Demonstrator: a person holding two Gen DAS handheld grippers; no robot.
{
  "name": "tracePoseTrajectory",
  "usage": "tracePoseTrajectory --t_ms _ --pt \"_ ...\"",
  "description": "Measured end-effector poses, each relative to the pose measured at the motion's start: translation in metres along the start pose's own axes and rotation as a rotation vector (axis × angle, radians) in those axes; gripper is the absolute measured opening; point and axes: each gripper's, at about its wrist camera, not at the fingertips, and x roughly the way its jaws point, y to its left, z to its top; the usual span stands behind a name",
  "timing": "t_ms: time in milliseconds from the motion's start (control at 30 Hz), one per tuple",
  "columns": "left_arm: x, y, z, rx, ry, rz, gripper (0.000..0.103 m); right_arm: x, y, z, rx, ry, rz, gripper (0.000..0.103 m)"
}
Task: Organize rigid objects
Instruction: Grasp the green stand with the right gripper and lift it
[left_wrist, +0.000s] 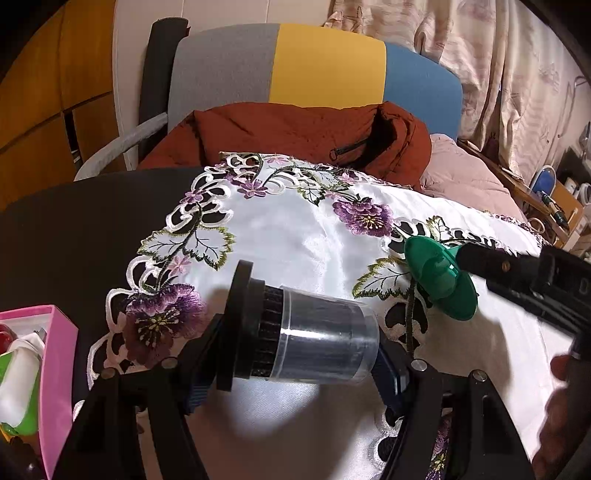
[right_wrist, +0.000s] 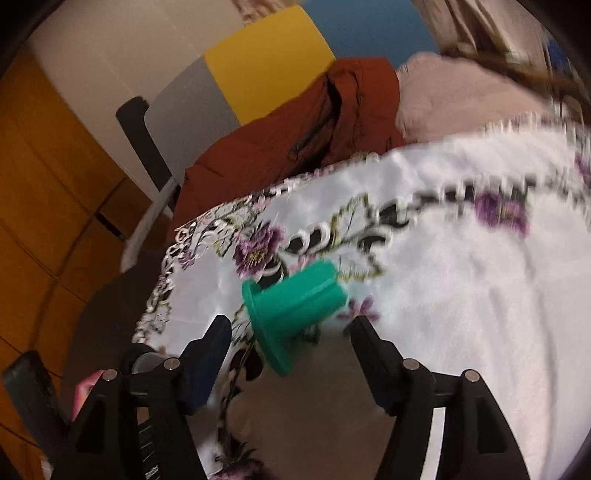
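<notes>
My left gripper (left_wrist: 295, 354) is shut on a cylindrical filter (left_wrist: 295, 332) with a black flanged end and a clear sleeve, held sideways just above the embroidered white tablecloth (left_wrist: 295, 236). A green plastic flanged plug (left_wrist: 439, 277) lies on the cloth to its right. In the right wrist view the green plug (right_wrist: 295, 310) lies between the spread fingers of my right gripper (right_wrist: 291, 328), which is open around it. The right gripper's finger (left_wrist: 491, 258) reaches the plug from the right in the left wrist view.
A pink box (left_wrist: 55, 369) holding small items stands at the left on the dark table (left_wrist: 74, 229). A chair (left_wrist: 314, 62) with a rust-red jacket (left_wrist: 295, 129) stands behind the table. Curtains and clutter are at the far right.
</notes>
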Motion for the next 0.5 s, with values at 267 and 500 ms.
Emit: tracePoseTrajectory --t_ms 267,500 --pt "0.000 0.001 0.000 -0.005 -0.001 -0.006 0.072 0.031 0.011 0.008 -0.277 0.072 -0.038 0.072" --pt "0.000 0.001 0.000 -0.003 0.000 -0.004 0.072 0.035 -0.008 0.012 -0.162 0.046 0.057 0.058"
